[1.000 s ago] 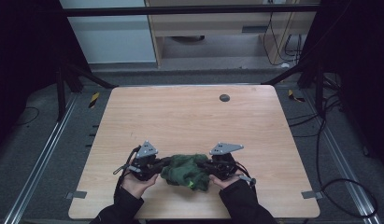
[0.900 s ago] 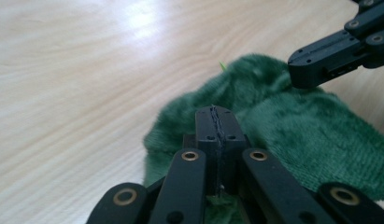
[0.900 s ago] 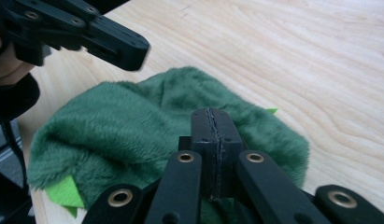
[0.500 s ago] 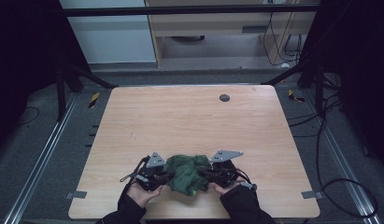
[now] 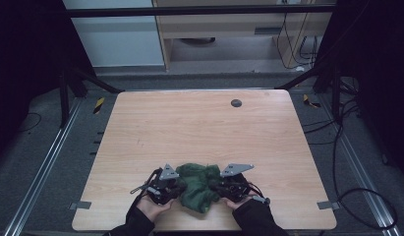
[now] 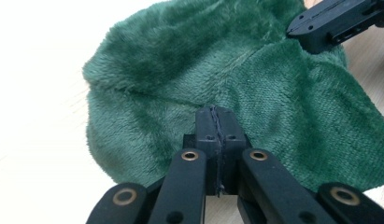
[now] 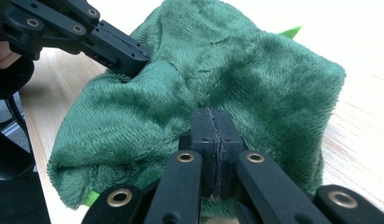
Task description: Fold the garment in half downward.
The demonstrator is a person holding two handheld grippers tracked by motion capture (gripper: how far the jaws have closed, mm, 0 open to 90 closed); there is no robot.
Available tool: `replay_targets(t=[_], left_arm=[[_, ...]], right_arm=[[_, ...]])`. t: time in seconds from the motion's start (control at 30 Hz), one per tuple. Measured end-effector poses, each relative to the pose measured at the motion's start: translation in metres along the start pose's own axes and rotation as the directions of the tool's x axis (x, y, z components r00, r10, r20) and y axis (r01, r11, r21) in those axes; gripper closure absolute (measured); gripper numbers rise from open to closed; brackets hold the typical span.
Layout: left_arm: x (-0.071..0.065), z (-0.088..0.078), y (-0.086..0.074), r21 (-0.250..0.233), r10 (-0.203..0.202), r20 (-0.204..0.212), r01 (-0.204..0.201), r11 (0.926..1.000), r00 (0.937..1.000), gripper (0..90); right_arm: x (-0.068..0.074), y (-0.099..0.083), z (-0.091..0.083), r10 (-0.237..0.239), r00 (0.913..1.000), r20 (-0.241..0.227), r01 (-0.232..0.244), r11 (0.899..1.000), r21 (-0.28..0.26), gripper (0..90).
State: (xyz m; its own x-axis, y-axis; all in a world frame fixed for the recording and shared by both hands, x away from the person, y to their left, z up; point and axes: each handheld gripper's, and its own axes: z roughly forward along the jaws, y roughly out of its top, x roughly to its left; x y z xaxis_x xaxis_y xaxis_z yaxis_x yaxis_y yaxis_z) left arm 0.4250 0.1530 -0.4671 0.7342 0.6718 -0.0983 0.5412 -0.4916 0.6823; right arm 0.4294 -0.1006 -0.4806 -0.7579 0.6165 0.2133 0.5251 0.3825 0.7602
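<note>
A green plush cloth (image 5: 197, 184) lies bunched near the front edge of the wooden table (image 5: 189, 128). My left gripper (image 5: 177, 184) pinches its left side and my right gripper (image 5: 216, 186) its right side, each held in a hand. In the left gripper view the jaws of the left gripper (image 6: 216, 123) are pressed together at the cloth (image 6: 180, 70), with the right gripper's (image 6: 330, 21) tip on its far side. In the right gripper view the right gripper (image 7: 213, 126) is shut at the cloth (image 7: 227, 60), and the left gripper (image 7: 110, 44) bites the opposite edge.
A small dark round disc (image 5: 236, 103) sits in the tabletop at the back right. Black frame posts (image 5: 67, 83) stand at both rear corners. Cables (image 5: 347, 162) trail over the floor on the right. The table's front edge lies just under the hands.
Both hands have come back toward the table's front edge and sunk a little, carrying the cloth along. The grippers now stand closer together, and the cloth is more bunched.
</note>
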Motion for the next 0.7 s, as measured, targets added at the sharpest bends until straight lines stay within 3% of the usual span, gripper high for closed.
replay_targets(t=[0.17,0.33,0.53,0.63,0.7], left_arm=[[0.004,-0.01,0.004,-0.047,0.001,-0.012,-0.002,0.9989,0.9999,83.2],[0.013,-0.021,0.007,-0.093,-0.018,-0.043,0.014,0.9956,0.9989,80.0],[0.027,-0.028,0.006,-0.11,-0.05,-0.082,0.04,0.9931,0.9954,75.4],[0.034,-0.031,0.004,-0.125,-0.072,-0.101,0.059,0.9904,0.9923,71.0],[0.039,-0.034,0.003,-0.126,-0.076,-0.113,0.061,0.9902,0.9907,69.6]], right_arm=[[-0.002,0.005,-0.007,0.01,0.9999,-0.003,-0.01,0.999,-0.038,86.3],[-0.01,0.009,-0.021,0.031,0.9992,0.027,-0.028,0.996,-0.087,84.8],[-0.028,0.009,-0.036,0.055,0.9935,0.1,-0.042,0.991,-0.126,79.2],[-0.04,0.007,-0.045,0.08,0.986,0.146,-0.06,0.988,-0.141,74.5],[-0.041,0.007,-0.046,0.087,0.9842,0.155,-0.065,0.988,-0.14,73.5]])
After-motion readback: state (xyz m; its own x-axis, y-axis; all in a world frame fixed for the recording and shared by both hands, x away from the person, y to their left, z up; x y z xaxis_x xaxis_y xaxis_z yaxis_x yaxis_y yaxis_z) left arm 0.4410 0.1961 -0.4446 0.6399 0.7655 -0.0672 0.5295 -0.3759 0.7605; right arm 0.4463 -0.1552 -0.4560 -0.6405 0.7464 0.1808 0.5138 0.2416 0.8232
